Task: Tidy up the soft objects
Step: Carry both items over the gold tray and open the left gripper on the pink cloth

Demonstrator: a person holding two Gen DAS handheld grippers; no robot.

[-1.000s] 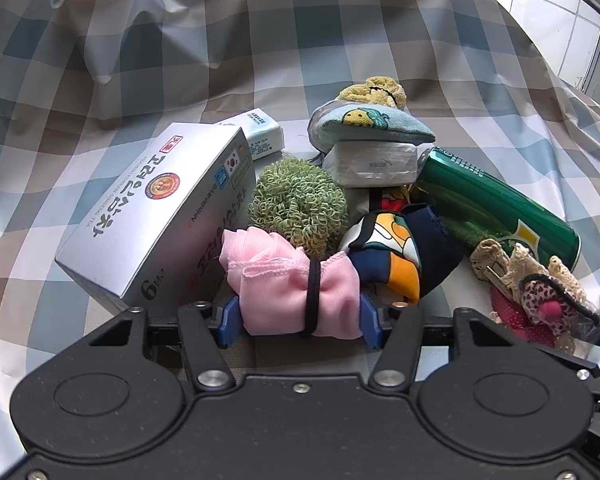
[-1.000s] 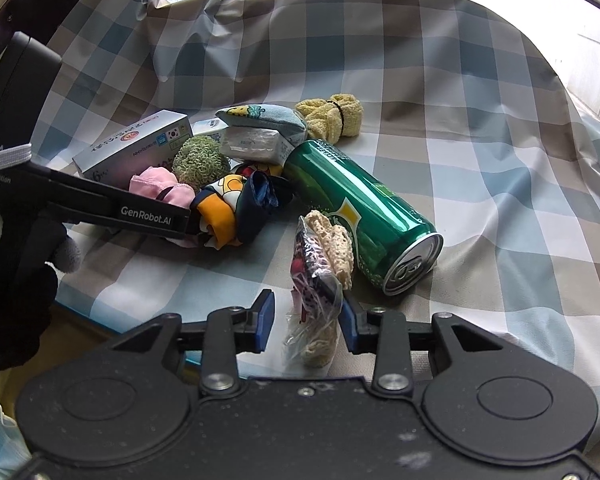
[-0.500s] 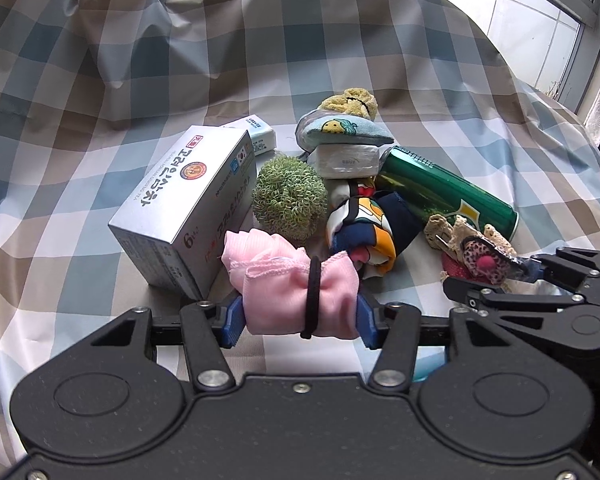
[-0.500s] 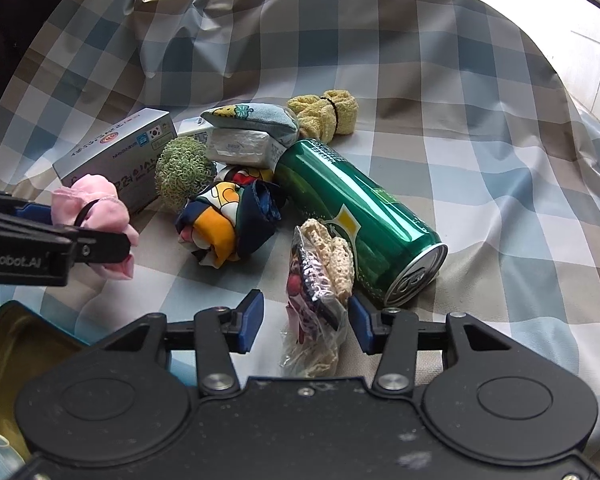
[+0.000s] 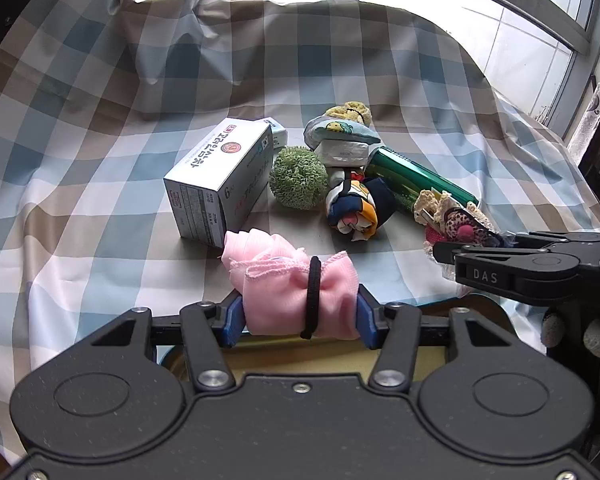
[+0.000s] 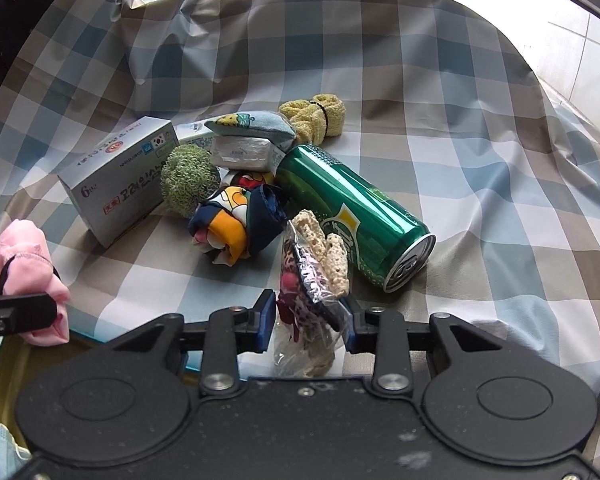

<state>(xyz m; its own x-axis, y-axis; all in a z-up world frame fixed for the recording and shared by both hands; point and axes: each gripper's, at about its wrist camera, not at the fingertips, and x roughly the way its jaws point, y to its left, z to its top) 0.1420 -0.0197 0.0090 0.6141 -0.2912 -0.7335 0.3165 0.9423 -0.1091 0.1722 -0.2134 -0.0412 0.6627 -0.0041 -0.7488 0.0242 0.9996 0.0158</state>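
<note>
My left gripper [image 5: 300, 316] is shut on a pink cloth bundle [image 5: 284, 280] bound by a black hair tie, held above the checked cloth and near the rim of a gold tin [image 5: 320, 354]. The same pink bundle [image 6: 24, 264] shows at the left edge of the right wrist view. My right gripper [image 6: 308, 320] has its jaws closing on a clear bag of lace and leopard-print items [image 6: 316, 264], and the blue pads press its sides. Behind lie a colourful rolled cloth [image 6: 228, 228], a green scrubby ball [image 6: 184, 184], a blue pouch [image 6: 252, 126] and yellow socks [image 6: 316, 116].
A green can [image 6: 352, 216] lies on its side right of the bag. A white box [image 6: 116, 176] and a tissue pack [image 6: 244, 154] sit in the pile. The gold tin [image 6: 4, 376] holds a blue face mask [image 6: 0, 448] at the lower left. Checked cloth [image 6: 500, 160] covers the surface.
My left gripper drew back and up from the pile with the pink bundle, and the gold tin came into view. The right jaws widened, then narrowed again on the bag.
</note>
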